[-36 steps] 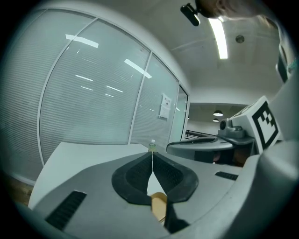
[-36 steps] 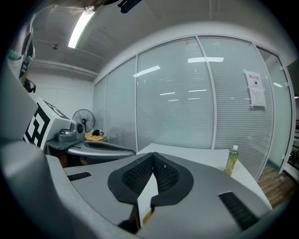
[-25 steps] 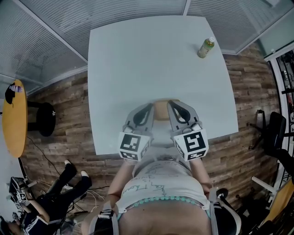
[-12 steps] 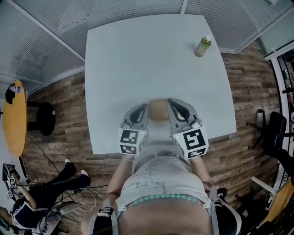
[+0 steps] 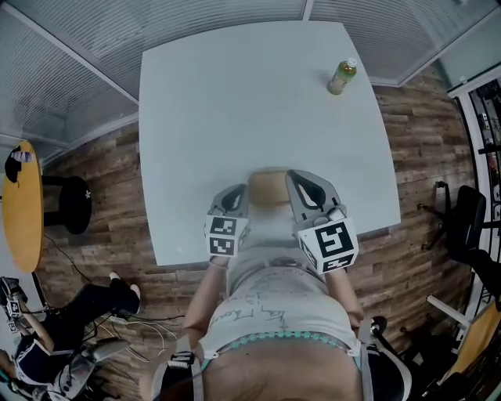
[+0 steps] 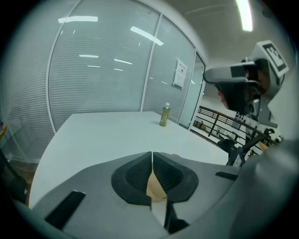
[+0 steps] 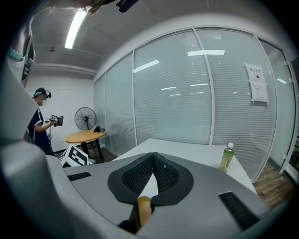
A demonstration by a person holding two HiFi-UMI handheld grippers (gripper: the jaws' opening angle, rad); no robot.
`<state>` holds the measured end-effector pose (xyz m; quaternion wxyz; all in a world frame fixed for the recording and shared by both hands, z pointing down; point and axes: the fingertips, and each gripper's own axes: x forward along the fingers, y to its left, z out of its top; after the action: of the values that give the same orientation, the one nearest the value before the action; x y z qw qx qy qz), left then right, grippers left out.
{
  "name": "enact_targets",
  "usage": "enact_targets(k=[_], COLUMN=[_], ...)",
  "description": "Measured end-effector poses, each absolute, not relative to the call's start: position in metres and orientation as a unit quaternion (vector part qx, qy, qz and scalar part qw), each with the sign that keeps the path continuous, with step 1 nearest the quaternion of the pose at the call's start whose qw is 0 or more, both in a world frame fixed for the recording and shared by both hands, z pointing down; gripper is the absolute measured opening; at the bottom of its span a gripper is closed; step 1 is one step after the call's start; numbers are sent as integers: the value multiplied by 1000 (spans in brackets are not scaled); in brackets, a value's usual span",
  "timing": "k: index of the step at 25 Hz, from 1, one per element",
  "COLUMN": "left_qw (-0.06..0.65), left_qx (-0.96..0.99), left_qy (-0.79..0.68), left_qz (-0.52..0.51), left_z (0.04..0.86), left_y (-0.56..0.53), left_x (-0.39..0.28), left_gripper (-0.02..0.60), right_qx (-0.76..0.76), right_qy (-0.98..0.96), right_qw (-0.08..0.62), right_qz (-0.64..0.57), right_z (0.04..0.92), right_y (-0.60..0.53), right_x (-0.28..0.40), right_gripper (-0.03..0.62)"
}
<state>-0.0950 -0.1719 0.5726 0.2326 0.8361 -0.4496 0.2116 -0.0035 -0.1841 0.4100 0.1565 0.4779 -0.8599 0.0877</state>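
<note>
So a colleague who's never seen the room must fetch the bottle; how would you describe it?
Find the white table in the corner of the glass walls. On its far right corner, seen from the person, stands the bottle, upright and alone. It is greenish and pale-capped; the only other thing there is a tan object at the near edge.

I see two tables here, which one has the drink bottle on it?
The large white square table in front of the person; the bottle stands near its far right corner. The small round yellow table off to the left has no bottle.
</note>
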Motion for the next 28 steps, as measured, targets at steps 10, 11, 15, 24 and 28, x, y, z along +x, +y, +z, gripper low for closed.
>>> enact_targets(k=[10,11,15,24,28], left_qw=[280,285,322,371,388], left_qx=[819,818,810,785,773], left_qy=[-431,-429,-420,-411,-410], left_qz=[254,256,254,278,290], left_z=[634,639,653,688,702], left_y=[-165,-164,-163,-170,-169], left_x=[-94,-94,-91,-79,-76], left_gripper=[5,5,21,172,172], right_qx=[487,487,493,509,516], right_qy=[-852,-851,-847,-836,-830], right_qw=[169,170,173,174,175], right_qz=[93,94,99,112,118], right_z=[418,419,422,426,428], right_y=[-185,-185,-185,-188,-182], right_x=[6,7,10,21,27], right_gripper=[0,0,0,0,0])
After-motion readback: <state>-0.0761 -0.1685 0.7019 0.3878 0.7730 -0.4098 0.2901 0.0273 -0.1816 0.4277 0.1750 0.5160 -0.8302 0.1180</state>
